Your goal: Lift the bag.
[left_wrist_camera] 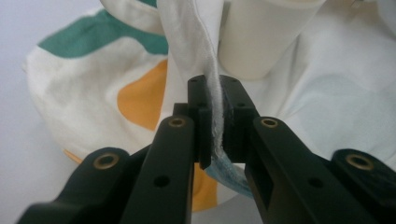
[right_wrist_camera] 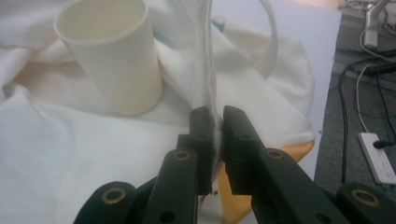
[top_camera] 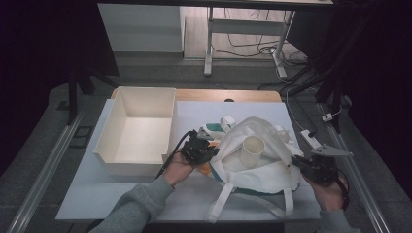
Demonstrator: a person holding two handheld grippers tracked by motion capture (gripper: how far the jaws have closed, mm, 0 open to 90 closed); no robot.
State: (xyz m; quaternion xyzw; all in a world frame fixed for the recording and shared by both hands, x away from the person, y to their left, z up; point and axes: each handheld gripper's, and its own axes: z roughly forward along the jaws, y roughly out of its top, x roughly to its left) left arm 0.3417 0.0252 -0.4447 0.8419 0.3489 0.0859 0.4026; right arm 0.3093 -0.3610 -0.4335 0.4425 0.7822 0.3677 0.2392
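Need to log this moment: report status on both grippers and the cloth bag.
Left gripper shut on cloth bag edge; right gripper shut on opposite edge. Paper cup upright in the open bag. Beige bin alongside, clear of it.

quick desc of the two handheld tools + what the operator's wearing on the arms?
Left tool: black, with black jaws, brass-coloured pivot pins and a black cable trailing back. Right tool: same black build, with a grey three-cornered plate on top. Grey sleeve on the left arm.
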